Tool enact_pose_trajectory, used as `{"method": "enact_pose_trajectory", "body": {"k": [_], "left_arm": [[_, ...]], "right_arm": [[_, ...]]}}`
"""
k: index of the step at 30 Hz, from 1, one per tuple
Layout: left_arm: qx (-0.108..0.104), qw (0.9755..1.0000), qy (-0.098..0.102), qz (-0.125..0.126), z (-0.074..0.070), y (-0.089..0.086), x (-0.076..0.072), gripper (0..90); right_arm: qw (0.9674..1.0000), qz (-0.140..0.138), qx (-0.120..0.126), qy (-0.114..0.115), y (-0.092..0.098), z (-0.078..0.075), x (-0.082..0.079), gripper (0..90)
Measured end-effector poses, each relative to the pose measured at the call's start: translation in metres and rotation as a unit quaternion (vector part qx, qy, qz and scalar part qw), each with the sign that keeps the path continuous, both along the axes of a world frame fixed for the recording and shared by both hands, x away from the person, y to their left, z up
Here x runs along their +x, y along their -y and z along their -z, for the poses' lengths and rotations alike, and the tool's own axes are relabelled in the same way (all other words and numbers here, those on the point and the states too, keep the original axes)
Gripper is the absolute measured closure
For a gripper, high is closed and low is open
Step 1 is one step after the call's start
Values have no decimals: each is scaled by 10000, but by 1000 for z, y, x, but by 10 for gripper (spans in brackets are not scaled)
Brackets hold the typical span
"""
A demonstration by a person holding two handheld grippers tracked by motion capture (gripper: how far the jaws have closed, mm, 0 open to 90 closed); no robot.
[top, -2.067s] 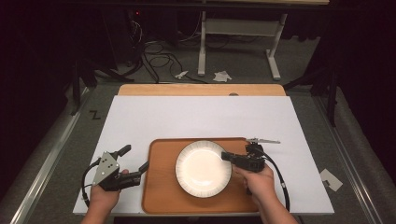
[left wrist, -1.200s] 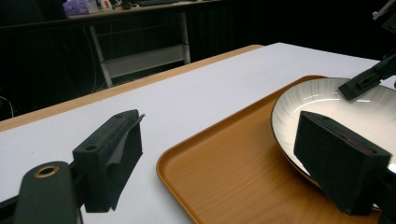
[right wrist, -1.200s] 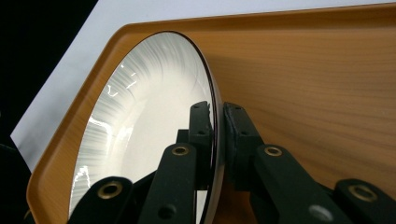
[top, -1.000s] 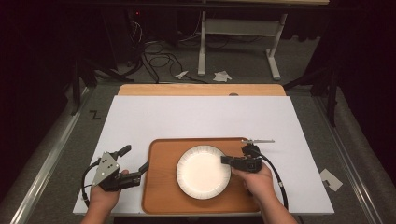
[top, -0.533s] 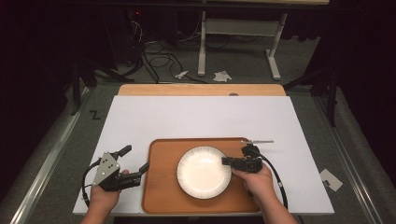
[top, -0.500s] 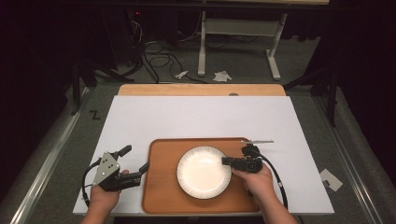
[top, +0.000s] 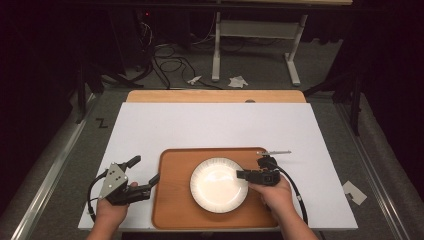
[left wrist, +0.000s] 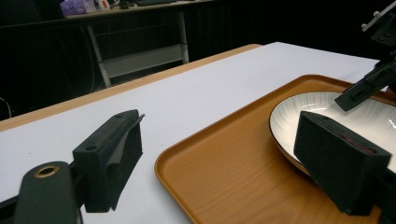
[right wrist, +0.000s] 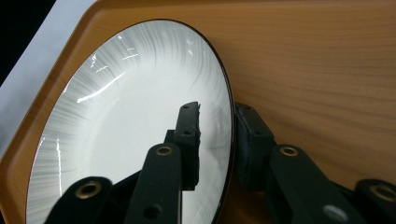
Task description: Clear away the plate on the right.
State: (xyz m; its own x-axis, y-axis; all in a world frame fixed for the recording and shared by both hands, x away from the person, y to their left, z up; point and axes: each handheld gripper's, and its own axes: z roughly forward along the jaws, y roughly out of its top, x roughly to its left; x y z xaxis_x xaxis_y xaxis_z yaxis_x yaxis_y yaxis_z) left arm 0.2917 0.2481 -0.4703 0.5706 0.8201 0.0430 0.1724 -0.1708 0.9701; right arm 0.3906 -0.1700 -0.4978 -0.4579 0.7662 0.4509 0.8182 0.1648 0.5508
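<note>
A white plate (top: pixel 217 185) with a dark rim lies on a brown wooden tray (top: pixel 172 200) at the near middle of the table. My right gripper (top: pixel 241 175) is at the plate's right edge and straddles its rim. In the right gripper view one jaw lies over the plate (right wrist: pixel 130 107) and the other outside it over the tray (right wrist: pixel 327 56). The right gripper (right wrist: pixel 218 109) has just been opening, with the rim between the jaws and a gap at the inner pad. My left gripper (top: pixel 143 171) stands open and empty at the tray's left edge (left wrist: pixel 233 163).
The tray sits on a white table top (top: pixel 215 125) with a wooden strip (top: pixel 215 96) along the far edge. Beyond it the floor holds cables (top: pixel 165 55), white table legs (top: pixel 290 60) and paper scraps (top: pixel 237 81). Another scrap (top: pixel 354 192) lies on the floor at the right.
The plate and the right gripper have shifted slightly toward the near edge since the earliest frame. The left gripper has stayed put.
</note>
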Motion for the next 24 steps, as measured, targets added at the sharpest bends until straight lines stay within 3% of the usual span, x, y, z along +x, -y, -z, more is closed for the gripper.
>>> {"method": "enact_pose_trajectory", "body": {"k": [9, 12, 13, 14, 15, 16, 17, 18, 22, 24], "left_arm": [[6, 10000, -33, -2, 0, 0, 0, 157], [-4, 10000, -57, -7, 0, -1, 0, 157], [-4, 10000, -57, -7, 0, -1, 0, 157], [12, 10000, -82, -4, 0, -1, 1, 157], [12, 10000, -99, -4, 0, -1, 1, 157], [14, 9999, -106, -22, 0, -3, 1, 157], [14, 9999, -106, -22, 0, -3, 1, 157], [12, 9999, -89, -93, 0, -4, 1, 157], [-33, 9998, -97, -141, 0, -6, 1, 157], [-30, 9998, -110, -135, 0, -7, 1, 157]], "right_arm": [[10000, -90, 36, -7, -1, -1, -1, 625], [9996, -91, 29, 278, 2, -5, -2, 539], [9996, -91, 29, 278, 2, -5, -2, 539], [9988, -149, 75, 464, 4, -9, -4, 514], [9988, -149, 75, 464, 4, -9, -4, 514], [9974, -235, 107, 680, 6, -15, -8, 499], [9974, -235, 107, 680, 6, -15, -8, 499], [9958, -301, 38, 858, 9, -22, -10, 484], [9939, -256, 17, 1072, 19, -35, -12, 434], [9895, -48, -77, 1445, 37, -47, -14, 356]]}}
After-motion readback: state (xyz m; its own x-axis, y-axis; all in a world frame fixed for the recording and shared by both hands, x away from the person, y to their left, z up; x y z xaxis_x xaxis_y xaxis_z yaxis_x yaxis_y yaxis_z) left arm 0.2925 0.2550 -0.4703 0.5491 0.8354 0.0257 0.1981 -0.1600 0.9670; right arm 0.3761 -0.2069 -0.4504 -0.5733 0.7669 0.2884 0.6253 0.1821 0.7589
